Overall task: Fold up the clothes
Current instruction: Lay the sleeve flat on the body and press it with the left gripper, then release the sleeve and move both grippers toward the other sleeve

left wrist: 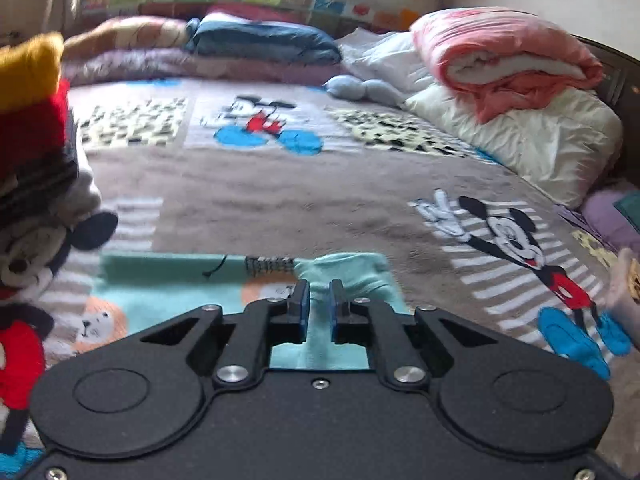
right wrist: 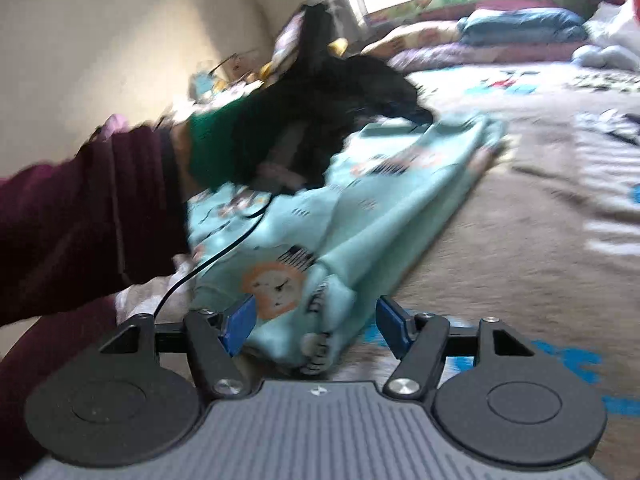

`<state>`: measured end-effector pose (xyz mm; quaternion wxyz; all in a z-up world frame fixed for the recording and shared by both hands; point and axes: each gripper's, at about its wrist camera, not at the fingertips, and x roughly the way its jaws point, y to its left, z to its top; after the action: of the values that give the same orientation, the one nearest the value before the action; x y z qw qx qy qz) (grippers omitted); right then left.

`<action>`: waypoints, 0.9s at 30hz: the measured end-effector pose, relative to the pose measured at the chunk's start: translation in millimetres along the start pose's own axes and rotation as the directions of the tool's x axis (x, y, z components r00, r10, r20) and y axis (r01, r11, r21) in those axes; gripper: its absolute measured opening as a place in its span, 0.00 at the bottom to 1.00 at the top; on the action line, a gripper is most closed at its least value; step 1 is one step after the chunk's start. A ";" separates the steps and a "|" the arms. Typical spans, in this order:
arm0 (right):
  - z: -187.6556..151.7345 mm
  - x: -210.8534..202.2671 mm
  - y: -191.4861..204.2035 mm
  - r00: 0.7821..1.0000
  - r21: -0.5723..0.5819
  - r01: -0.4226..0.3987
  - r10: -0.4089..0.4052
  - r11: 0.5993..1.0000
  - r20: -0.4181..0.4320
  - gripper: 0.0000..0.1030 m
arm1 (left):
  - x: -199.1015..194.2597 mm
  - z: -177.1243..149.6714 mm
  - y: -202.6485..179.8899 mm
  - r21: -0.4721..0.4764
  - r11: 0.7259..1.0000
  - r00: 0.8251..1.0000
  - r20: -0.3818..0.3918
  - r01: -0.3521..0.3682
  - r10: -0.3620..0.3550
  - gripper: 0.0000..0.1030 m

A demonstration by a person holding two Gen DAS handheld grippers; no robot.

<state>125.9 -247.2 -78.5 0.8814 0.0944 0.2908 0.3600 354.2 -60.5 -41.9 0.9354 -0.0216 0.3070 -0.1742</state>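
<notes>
A mint-green printed garment [right wrist: 352, 200] lies in a long, narrow, partly folded strip on a bed covered with a cartoon-mouse blanket [left wrist: 320, 200], midway through a folding job. In the right wrist view the right gripper [right wrist: 316, 322] hovers at the near end of the strip, its blue-padded fingers [right wrist: 239, 320] spread wide on either side of the cloth without closing on it; the fabric there bunches in loose ridges instead of lying flat. The person's left arm, in a dark maroon sleeve [right wrist: 92, 216], reaches across the garment's far half, where the left gripper's dark body shows only as a blur. In the left wrist view the left gripper [left wrist: 319, 306] has its fingers [left wrist: 301, 308] drawn close together with a narrow gap between them, mint cloth visible in and beyond that gap; whether they actually pinch the fabric cannot be told. A stack of folded clothes [left wrist: 32, 120] stands at the left edge of that view, suggesting earlier items are finished, while rolled quilts and pillows [left wrist: 508, 64] line the head of the bed. Judging by its shape, the garment has had its lengthwise folds made; what appears left is to fold it across its length and smooth it.
</notes>
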 end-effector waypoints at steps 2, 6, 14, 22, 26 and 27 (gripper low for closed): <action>1.9 -9.4 7.9 0.995 -0.063 0.056 -0.050 0.996 0.086 0.65 | 0.7 -0.4 -10.3 0.046 0.998 0.999 -0.020 0.037 -0.036 0.05; 6.9 5.4 36.5 0.980 -0.229 0.088 -0.044 0.969 0.192 0.64 | 23.8 -5.9 -31.3 0.131 0.990 0.995 -0.089 0.049 -0.037 0.05; -6.0 50.5 36.1 0.997 -0.206 0.068 -0.074 0.976 -0.025 0.63 | 67.9 -10.7 -38.8 0.211 0.976 0.986 -0.163 0.050 -0.016 0.05; -20.2 61.8 53.6 0.992 -0.288 0.095 -0.114 0.953 -0.049 0.72 | 82.2 -17.9 -28.8 0.206 0.977 0.987 -0.160 0.058 -0.024 0.09; -20.8 62.9 53.3 0.993 -0.293 0.090 -0.109 0.952 -0.049 0.74 | 74.6 -3.6 -25.9 0.148 0.988 0.980 -0.197 0.048 -0.018 0.10; -21.8 61.2 54.0 0.993 -0.297 0.094 -0.109 0.950 -0.037 0.74 | 62.2 -1.9 -22.2 0.117 0.993 0.984 -0.176 0.035 -0.014 0.13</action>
<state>116.9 -166.8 -103.2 0.8951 -0.0626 0.2614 0.3558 392.9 -102.2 -75.5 0.9023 0.0459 0.3765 -0.2049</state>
